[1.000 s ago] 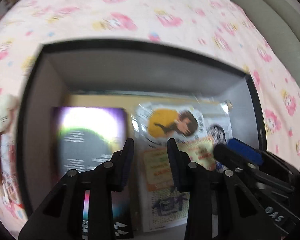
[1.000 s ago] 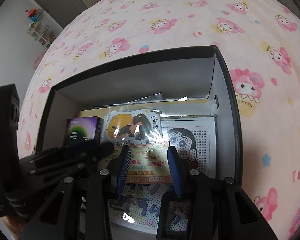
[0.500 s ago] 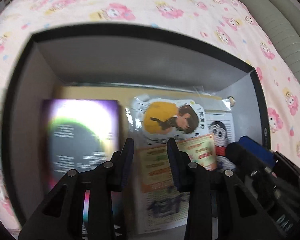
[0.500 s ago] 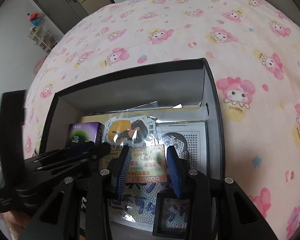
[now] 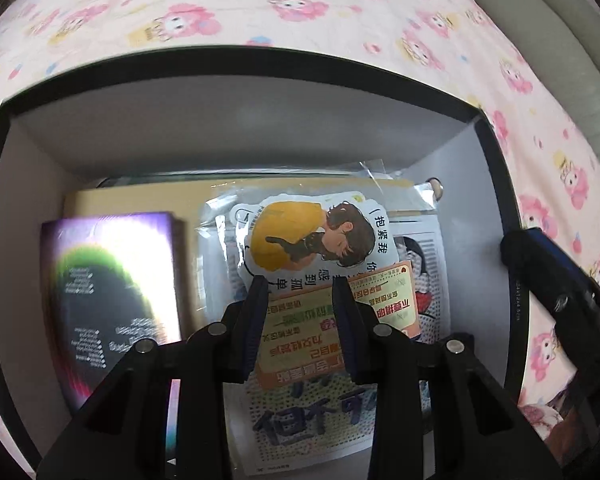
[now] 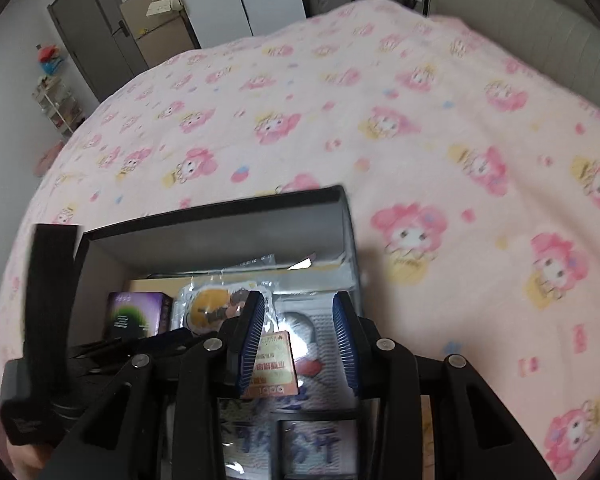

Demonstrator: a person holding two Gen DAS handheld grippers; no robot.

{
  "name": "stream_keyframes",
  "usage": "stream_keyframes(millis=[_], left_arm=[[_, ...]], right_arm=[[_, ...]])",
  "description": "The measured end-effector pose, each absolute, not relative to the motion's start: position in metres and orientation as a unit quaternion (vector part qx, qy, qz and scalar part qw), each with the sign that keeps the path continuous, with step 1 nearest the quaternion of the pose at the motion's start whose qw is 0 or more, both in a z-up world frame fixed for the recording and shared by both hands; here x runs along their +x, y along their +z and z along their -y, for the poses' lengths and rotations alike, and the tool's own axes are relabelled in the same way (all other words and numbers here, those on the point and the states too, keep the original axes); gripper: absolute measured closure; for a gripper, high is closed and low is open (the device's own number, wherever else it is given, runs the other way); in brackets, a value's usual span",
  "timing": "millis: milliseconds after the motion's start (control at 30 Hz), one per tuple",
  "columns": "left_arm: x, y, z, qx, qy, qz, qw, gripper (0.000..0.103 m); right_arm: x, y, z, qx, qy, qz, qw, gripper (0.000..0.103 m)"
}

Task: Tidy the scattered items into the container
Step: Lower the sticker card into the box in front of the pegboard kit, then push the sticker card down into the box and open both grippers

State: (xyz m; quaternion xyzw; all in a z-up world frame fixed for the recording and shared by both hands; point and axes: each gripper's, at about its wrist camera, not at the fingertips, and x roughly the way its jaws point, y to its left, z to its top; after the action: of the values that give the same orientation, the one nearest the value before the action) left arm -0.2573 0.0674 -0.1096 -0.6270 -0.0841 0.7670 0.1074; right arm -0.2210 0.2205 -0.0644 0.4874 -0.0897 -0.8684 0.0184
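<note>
**Grippers empty above the filled box**

While the black box (image 5: 496,184) fills mid-frame on the pink bed cover (image 5: 300,8), an orange card (image 5: 324,328) lies inside among stickers, beside a purple carton (image 5: 112,300). Left gripper (image 5: 301,308) hangs over the card, jaws narrowly apart and closing on nothing. Right gripper (image 6: 299,332), lower centre, stands apart, empty.

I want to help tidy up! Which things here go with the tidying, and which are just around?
For the tidying:
- black box
- purple box inside it
- hugging sticker
- orange card
- dotted sheet

Just around:
- pink blanket
- grey door
- shelf of toys
</note>
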Motion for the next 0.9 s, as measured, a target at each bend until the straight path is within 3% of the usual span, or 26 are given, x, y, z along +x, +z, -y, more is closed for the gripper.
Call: stream_keyframes(millis=[133,300,533,667,900], left_arm=[[-0.255,-0.11,-0.073,-0.634,0.747,0.122,0.158,0.071],[-0.24,-0.085,-0.03,-0.589,0.788,0.153,0.1,0.071],[-0.244,-0.079,-0.001,-0.582,0.795,0.156,0.071,0.071],[-0.245,-0.086,-0.009,-0.587,0.79,0.153,0.088,0.071],[-0.247,-0.098,-0.029,-0.605,0.776,0.147,0.101,0.071]], right_arm=[[-0.22,-0.063,-0.221,0.484,-0.871,0.086,0.021,0.072],[-0.219,-0.062,-0.21,0.478,-0.874,0.076,0.051,0.073],[-0.236,-0.103,-0.166,0.561,-0.813,0.064,0.139,0.073],[-0.241,-0.138,-0.171,0.623,-0.767,0.093,0.12,0.073],[-0.239,-0.139,-0.187,0.615,-0.777,0.104,0.081,0.073]])
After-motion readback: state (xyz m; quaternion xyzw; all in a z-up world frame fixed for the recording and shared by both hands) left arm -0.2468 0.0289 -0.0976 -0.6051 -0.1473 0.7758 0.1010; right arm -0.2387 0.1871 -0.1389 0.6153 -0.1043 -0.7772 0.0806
